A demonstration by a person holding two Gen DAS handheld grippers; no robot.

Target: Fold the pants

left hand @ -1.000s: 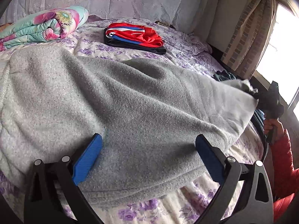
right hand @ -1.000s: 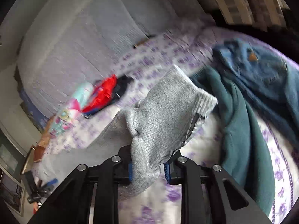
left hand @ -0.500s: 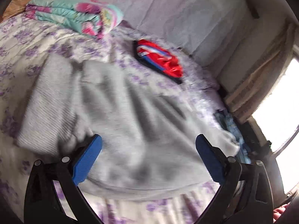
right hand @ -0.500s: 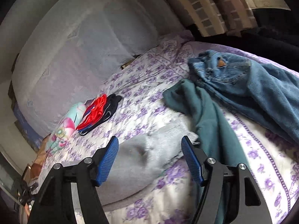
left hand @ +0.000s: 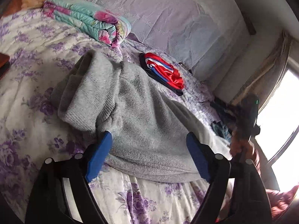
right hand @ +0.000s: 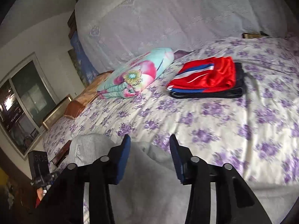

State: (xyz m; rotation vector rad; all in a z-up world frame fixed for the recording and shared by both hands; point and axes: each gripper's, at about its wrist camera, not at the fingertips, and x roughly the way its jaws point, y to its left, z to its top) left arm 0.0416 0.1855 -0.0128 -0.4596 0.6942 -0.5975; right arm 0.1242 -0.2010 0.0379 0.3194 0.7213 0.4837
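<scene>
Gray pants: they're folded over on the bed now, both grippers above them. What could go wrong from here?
The gray pants lie bunched, the ribbed cuff end lumped unevenly, so another fold may lock in wrinkles. The left gripper and right gripper are both closing with only loose fabric below, so either might pinch one layer and drag the fold apart. The red folded clothes sit nearby; a wide sweep could disturb them.
</scene>
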